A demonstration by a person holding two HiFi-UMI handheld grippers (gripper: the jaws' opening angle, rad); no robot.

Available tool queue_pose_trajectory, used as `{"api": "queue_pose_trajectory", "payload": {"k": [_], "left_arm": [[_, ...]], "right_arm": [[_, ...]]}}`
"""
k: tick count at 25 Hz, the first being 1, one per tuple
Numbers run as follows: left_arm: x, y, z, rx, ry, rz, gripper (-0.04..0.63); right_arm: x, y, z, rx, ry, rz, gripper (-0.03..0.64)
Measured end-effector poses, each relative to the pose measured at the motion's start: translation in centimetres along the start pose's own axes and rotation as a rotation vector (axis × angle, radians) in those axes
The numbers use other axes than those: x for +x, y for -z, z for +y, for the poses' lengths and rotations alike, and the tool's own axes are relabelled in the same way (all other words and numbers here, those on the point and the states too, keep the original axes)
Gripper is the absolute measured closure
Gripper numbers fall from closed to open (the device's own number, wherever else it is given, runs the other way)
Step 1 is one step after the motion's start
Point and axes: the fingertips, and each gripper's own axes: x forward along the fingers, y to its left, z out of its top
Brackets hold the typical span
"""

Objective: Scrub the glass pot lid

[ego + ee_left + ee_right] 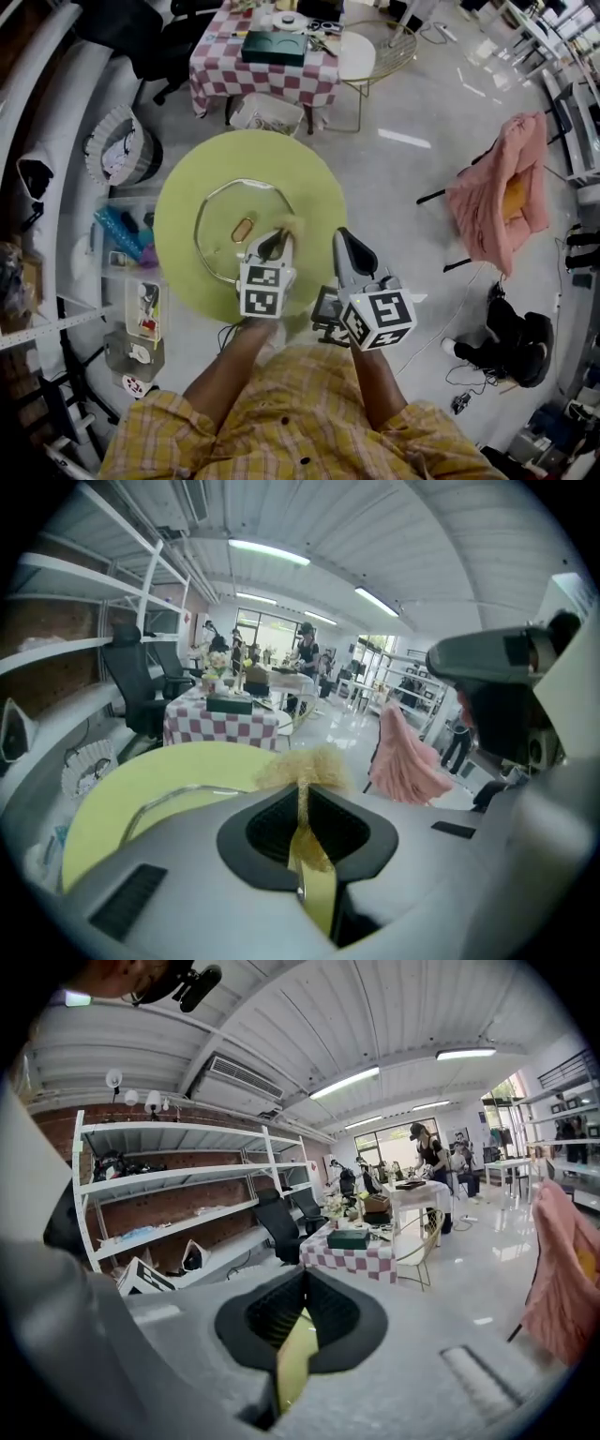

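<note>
Scrubbing looks ready to start. The glass lid (pixel 225 211) lies flat on the round green table (pixel 183 178), handle up, so its whole top faces the person. The left gripper (pixel 274 244) has its 2 jaws pinched tight on a golden scrubber (pixel 305 766). Its frayed tuft sticks out past the tips at the lid's near right rim, and I'd guess that leaves only soft fibre to meet the glass. The right gripper (pixel 348 240) hangs just beside it at the table's edge, jaws closed together on nothing, probably kept back to steady the lid.
</note>
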Motion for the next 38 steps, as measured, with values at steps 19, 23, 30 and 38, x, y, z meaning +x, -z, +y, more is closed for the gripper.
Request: {"api": "queue_pose_trajectory", "payload": {"k": [19, 23, 30, 38], "left_arm": [[-19.4, -14.1, 3.1, 0.063, -0.087, -0.401, 0.56], [-22.7, -15.4, 3.5, 0.088, -0.128, -0.455, 0.56], [-26.0, -15.9, 3.9, 0.12, -0.187, -0.52, 0.56], [-27.2, -16.2, 4.8, 0.145, -0.252, -0.566, 0.56]], "right_arm": [[-2.5, -10.9, 13.0, -0.161, -0.111, -0.204, 0.62], [-2.8, -11.7, 15.8, -0.187, -0.131, -0.242, 0.62], [-2.4, -11.6, 18.3, -0.196, -0.172, -0.253, 0.62], [-1.6, -11.3, 19.1, -0.192, -0.207, -0.252, 0.62]]}}
